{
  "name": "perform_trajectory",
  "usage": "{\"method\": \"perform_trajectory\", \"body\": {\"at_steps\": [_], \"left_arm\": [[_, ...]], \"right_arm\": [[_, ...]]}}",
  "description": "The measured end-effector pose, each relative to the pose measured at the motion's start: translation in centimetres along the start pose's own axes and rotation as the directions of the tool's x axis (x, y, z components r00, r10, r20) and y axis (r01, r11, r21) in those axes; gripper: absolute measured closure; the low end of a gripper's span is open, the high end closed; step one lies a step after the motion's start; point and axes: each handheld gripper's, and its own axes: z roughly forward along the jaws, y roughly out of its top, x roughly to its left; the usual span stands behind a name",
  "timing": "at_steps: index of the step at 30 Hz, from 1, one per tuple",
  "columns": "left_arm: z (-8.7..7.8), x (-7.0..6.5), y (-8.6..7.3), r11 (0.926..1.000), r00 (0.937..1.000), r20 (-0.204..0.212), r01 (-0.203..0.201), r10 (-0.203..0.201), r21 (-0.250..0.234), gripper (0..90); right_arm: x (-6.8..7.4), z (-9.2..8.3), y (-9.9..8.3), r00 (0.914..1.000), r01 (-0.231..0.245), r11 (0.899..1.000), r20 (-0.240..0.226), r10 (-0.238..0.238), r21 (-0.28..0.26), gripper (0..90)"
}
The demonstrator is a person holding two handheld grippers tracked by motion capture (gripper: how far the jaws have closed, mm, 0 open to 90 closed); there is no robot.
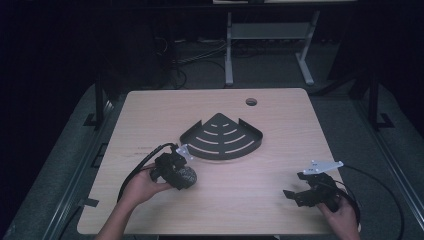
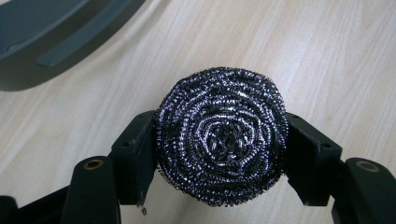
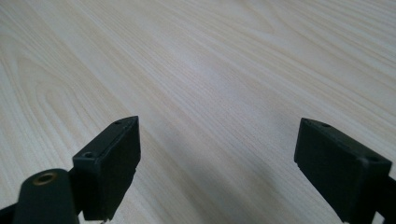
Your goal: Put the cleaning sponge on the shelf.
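- Clearly, the left gripper (image 2: 220,140) is clamped on a steel-wool scourer (image 2: 221,136) — its two black jaws press against the scourer's left and right sides in the left gripper view, with the coiled face of the scourer turned toward the camera.
- From the high view, the same scourer (image 1: 188,175) sits at the tip of the left gripper (image 1: 186,176), over the near-left part of the wooden table (image 1: 280,195), just in front of the shelf.
- That shelf — a dark, fan-shaped corner shelf (image 1: 221,136) with curved slots — lies flat near the middle of the table; the scourer is near its front-left edge but apart from it.
- In the left gripper view, an edge of the corner shelf (image 2: 51,42) shows at the upper left, with bare wood between it and the scourer.
- Whether the scourer rests on the tabletop or hangs just above it cannot be told.
- Over at the near-right edge of the table, the right gripper (image 1: 296,192) is held in the person's right hand (image 1: 345,220).
- Its jaws stand wide apart in the right gripper view (image 3: 217,154), with nothing but bare wood grain between them.
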Motion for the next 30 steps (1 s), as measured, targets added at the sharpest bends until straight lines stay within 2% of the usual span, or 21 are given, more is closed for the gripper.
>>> {"method": "perform_trajectory", "body": {"at_steps": [13,22,30], "left_arm": [[-0.4,1.2,1.8,0.9999,0.9999,0.012,-0.012,0.012,0.012,33.2],[-0.3,1.9,3.9,0.9989,0.9992,0.011,-0.039,0.039,0.026,33.2],[-0.3,2.3,4.9,0.9984,0.9988,0.011,-0.047,0.047,0.032,33.2]], "right_arm": [[0.0,0.2,0.2,1.0,0.003,1.0,-0.006,-0.003,0.003,14.2],[-0.1,0.1,0.1,1.0,-0.006,1.0,-0.006,0.006,0.0,14.2],[-0.1,0.1,0.1,1.0,0.0,1.0,-0.006,0.0,-0.003,14.2]]}}
